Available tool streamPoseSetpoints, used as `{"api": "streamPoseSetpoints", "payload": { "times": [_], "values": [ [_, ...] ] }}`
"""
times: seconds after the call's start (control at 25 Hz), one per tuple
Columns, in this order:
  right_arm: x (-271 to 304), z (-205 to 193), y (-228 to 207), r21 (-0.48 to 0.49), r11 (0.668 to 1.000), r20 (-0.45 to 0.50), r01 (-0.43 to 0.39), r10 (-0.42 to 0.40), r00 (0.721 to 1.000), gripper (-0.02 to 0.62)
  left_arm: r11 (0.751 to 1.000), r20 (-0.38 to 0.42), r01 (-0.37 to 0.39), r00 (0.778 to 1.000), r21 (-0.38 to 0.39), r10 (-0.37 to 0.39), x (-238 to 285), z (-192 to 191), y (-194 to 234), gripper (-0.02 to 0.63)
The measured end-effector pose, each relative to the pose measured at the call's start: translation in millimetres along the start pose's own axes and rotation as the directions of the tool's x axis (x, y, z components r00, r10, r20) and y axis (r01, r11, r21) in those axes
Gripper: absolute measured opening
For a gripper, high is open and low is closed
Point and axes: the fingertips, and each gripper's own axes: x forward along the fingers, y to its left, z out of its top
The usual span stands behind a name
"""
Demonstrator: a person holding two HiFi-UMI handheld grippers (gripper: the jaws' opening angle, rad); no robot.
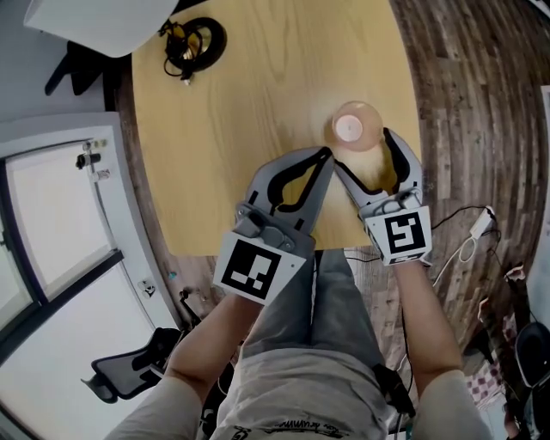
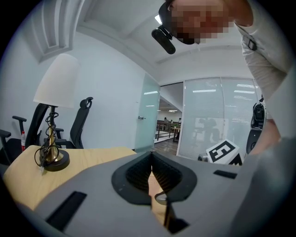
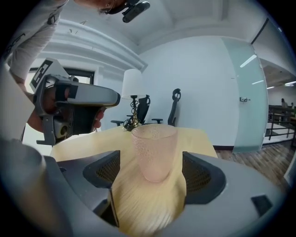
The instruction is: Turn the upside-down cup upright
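Observation:
A pink, dimpled see-through cup [image 1: 357,127] stands on the wooden table [image 1: 258,94] near its right edge. In the right gripper view the cup [image 3: 154,150] is upright, its wide rim on top. My right gripper [image 1: 362,149] is open, one jaw on each side of the cup's near part, and the pads are not touching it. In that gripper's own view the right gripper [image 3: 151,179] shows table between its jaws below the cup. My left gripper [image 1: 324,155] is shut and empty, just left of the cup; its left gripper [image 2: 151,170] view shows the pads meeting.
A table lamp [image 1: 196,41] with a round black base stands at the far left of the table, its white shade [image 1: 103,19] beyond the edge. The table's near edge [image 1: 258,249] runs under both grippers. Office chairs [image 3: 175,107] stand behind the table.

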Motion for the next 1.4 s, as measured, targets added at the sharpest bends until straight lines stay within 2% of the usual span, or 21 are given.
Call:
{"api": "streamPoseSetpoints", "payload": {
  "times": [0.52,0.76,0.92,1.04,1.16,1.4],
  "values": [
    [45.7,3.8,-8.9,-0.081,0.997,-0.03,-0.019,0.017,0.999,0.39,1.0,-0.018,0.015,1.0,0.02,-0.015,17.1,-1.3,14.5,0.009],
    [54.3,3.1,-4.5,-0.101,0.992,-0.066,-0.072,0.065,0.996,0.383,0.99,-0.063,0.073,0.996,0.119,-0.066,32.2,0.0,12.8,0.008],
    [54.9,3.3,-4.3,-0.114,0.991,-0.07,-0.07,0.062,0.996,0.383,0.969,-0.128,0.129,0.986,0.21,-0.103,47.2,-7.1,6.1,0.008],
    [54.2,3.2,-3.7,-0.139,0.988,-0.082,-0.065,0.054,0.995,0.383,0.951,-0.192,0.149,0.976,0.271,-0.098,55.1,-20.6,3.8,0.008],
    [49.9,2.4,-3.5,-0.156,0.986,-0.087,-0.065,0.052,0.995,0.383,0.945,-0.229,0.145,0.97,0.292,-0.078,55.7,-29.3,6.2,0.008],
    [43.1,2.0,-4.6,-0.176,0.982,-0.103,-0.074,0.057,0.993,0.383,0.953,-0.244,0.123,0.968,0.277,-0.054,53.9,-35.2,18.0,0.008]
  ]
}}
